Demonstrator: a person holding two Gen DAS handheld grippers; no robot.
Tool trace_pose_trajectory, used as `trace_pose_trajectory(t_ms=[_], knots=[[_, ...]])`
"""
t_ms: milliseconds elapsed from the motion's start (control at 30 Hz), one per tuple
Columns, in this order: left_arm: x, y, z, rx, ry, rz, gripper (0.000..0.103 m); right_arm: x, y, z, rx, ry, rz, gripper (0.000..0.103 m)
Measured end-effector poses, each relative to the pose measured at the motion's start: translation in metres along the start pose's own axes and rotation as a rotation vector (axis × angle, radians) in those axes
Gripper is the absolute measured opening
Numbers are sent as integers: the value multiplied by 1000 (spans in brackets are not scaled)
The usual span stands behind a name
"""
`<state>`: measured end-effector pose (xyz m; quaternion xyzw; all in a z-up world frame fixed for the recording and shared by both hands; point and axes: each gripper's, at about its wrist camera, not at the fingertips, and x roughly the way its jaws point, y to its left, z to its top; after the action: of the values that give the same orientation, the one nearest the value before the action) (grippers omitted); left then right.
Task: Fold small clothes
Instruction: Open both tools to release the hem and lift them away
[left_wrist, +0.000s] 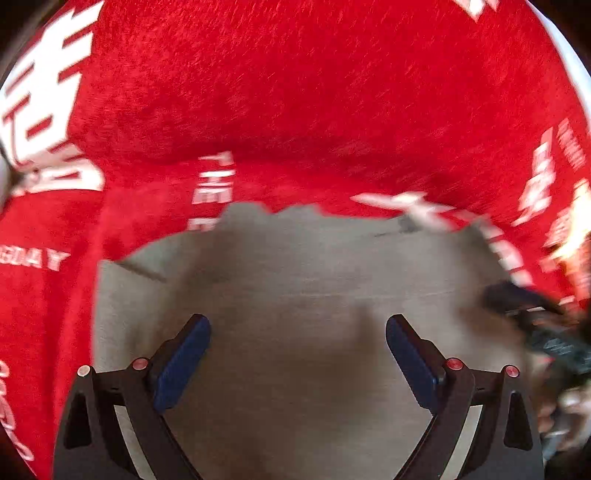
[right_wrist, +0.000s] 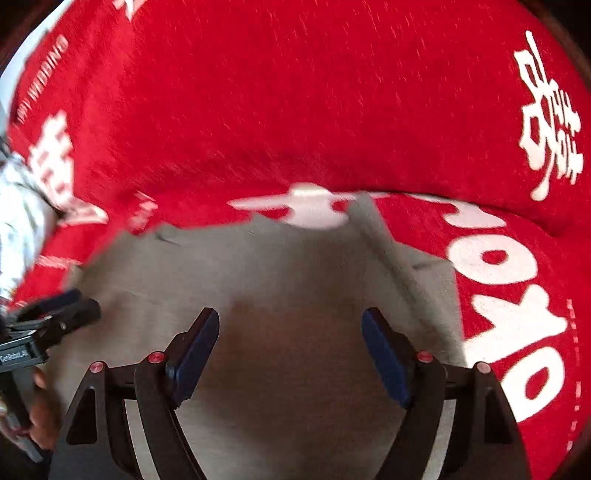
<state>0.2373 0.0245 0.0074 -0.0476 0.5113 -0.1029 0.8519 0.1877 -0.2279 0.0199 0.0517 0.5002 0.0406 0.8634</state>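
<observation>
Hovering over a grey garment (left_wrist: 295, 266) spread on a red blanket (left_wrist: 295, 92), the left gripper (left_wrist: 298, 354) and right gripper (right_wrist: 290, 350) both stand spread wide, pinching nothing. Both views are blurred, so a hasty bite could, by the look of it, catch blanket pile with the cloth. Uneven grabs would likely skew the fold.

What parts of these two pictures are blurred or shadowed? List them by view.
Left wrist view: red cloth lettering and right gripper smeared; shadow on grey garment. Right wrist view: left gripper smeared, shadow under right gripper.
</observation>
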Motion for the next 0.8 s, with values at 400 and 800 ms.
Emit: trace_pose_trajectory(t_ms=[400,800], knots=[[-40,11,-24,-34,-80,1,96,-42,-25,-33,68,-79,-17,82],[-59,-17,-94,101,-80,85,97,-47,13,-89,-67,-51,-95,84]])
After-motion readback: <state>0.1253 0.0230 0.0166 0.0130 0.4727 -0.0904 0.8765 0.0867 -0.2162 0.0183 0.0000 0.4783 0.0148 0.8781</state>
